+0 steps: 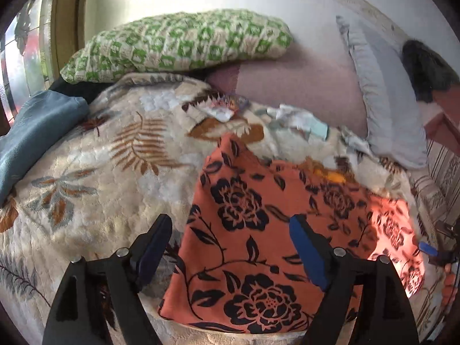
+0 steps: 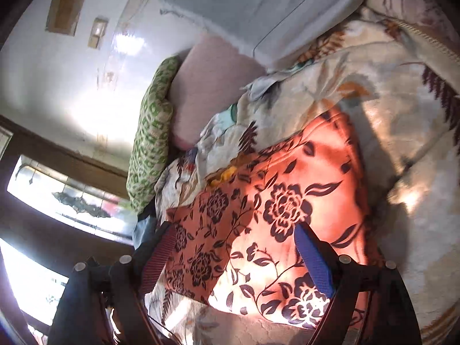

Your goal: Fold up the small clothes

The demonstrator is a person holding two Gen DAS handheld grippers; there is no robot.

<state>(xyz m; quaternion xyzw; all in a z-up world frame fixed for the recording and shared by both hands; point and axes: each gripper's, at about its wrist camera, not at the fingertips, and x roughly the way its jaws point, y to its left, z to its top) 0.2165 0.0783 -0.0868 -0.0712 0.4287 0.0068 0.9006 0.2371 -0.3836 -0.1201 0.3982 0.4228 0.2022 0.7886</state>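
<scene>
Bedding first: a cream leaf-print blanket (image 1: 95, 155) covers the bed, pillows (image 1: 178, 43) behind. An orange cloth with black flowers (image 1: 253, 244) lies flat on it. Left gripper (image 1: 230, 247) and right gripper (image 2: 238, 256) hover over the cloth, jaws spread wide, holding nothing.

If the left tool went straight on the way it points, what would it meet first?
Most likely the orange floral cloth lying on the cream leaf-print blanket: the open left tool frames the cloth's left part between its fingers. How far off the cloth lies is unclear.
</scene>
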